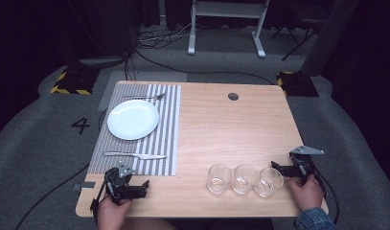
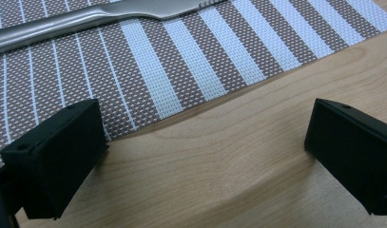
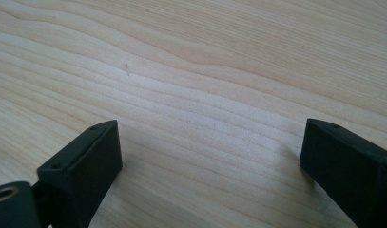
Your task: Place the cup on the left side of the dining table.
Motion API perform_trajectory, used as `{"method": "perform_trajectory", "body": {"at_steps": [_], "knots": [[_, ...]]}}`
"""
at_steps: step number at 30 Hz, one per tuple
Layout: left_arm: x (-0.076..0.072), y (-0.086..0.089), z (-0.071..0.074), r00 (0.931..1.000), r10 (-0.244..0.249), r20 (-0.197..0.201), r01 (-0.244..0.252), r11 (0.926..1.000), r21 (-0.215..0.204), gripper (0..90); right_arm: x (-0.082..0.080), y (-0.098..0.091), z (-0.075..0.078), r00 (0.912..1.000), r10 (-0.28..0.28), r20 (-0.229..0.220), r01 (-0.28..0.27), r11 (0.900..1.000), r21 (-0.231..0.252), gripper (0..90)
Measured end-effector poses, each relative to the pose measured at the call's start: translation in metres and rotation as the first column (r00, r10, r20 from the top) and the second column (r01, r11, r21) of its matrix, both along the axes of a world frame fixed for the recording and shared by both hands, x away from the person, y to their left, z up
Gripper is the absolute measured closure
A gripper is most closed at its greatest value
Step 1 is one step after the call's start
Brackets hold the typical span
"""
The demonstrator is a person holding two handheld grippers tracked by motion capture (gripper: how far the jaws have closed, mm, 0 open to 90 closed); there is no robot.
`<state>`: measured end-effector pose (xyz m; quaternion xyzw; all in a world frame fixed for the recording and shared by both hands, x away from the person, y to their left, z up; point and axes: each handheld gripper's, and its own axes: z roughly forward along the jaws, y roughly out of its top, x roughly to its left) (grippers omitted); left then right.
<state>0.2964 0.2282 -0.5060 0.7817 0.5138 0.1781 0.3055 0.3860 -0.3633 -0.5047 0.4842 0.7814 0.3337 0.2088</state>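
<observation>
Standing in a row near the front edge of the pale wooden table [image 1: 231, 124], three clear drinking glasses [image 1: 244, 179] hold nothing — each looks empty. A round white plate [image 1: 133, 119], also bare, sits on the brown-and-white striped placemat [image 1: 166, 129] between a steel fork [image 1: 143, 97] and a steel knife [image 1: 134, 155]. The left gripper [image 1: 140, 188] rests just beside the placemat's near edge, jaws wide apart, holding nothing. The right gripper [image 1: 277, 167] lies just beside the rightmost glass — jaws spread, empty.
</observation>
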Motion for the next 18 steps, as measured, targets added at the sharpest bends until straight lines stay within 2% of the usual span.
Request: {"method": "perform_trajectory", "body": {"at_steps": [4,5,6,7,8,10,15,18], "knots": [[-0.001,0.001,0.002,0.9996,0.025,0.012,-0.025,0.9997,-0.002,4.2,0.000,0.000,0.000,1.0000,-0.001,0.000,0.001,1.0000,0.001,7.0],[-0.001,0.001,0.004,0.9994,0.029,0.016,-0.029,0.9996,-0.003,10.2,0.000,0.000,0.000,1.0000,0.000,0.000,0.000,1.0000,0.000,7.0],[-0.001,0.002,0.007,0.9992,0.034,0.021,-0.033,0.9992,-0.022,16.9,0.000,0.000,0.000,1.0000,-0.001,0.000,0.001,1.0000,0.000,7.0],[-0.001,0.002,0.010,0.9992,0.034,0.018,-0.033,0.9986,-0.041,19.3,0.000,0.000,0.000,1.0000,0.000,0.000,0.000,1.0000,0.000,7.0],[-0.001,0.003,0.014,0.9992,0.029,0.025,-0.027,0.9967,-0.077,16.0,0.000,0.000,0.000,1.0000,0.000,0.000,0.000,1.0000,0.000,7.0],[-0.002,0.002,0.021,0.9985,0.034,0.044,-0.028,0.9934,-0.111,17.8,0.000,0.000,0.000,1.0000,0.000,0.000,0.000,1.0000,0.000,7.0],[-0.001,-0.004,0.033,0.9975,0.025,0.067,-0.015,0.9888,-0.149,16.5,0.000,0.000,0.000,1.0000,0.000,0.000,0.000,1.0000,0.000,7.0],[0.000,-0.011,0.043,0.9965,-0.002,0.084,0.016,0.9869,-0.160,16.5,0.000,0.000,0.000,1.0000,0.000,0.000,0.000,1.0000,0.000,7.0]]}}
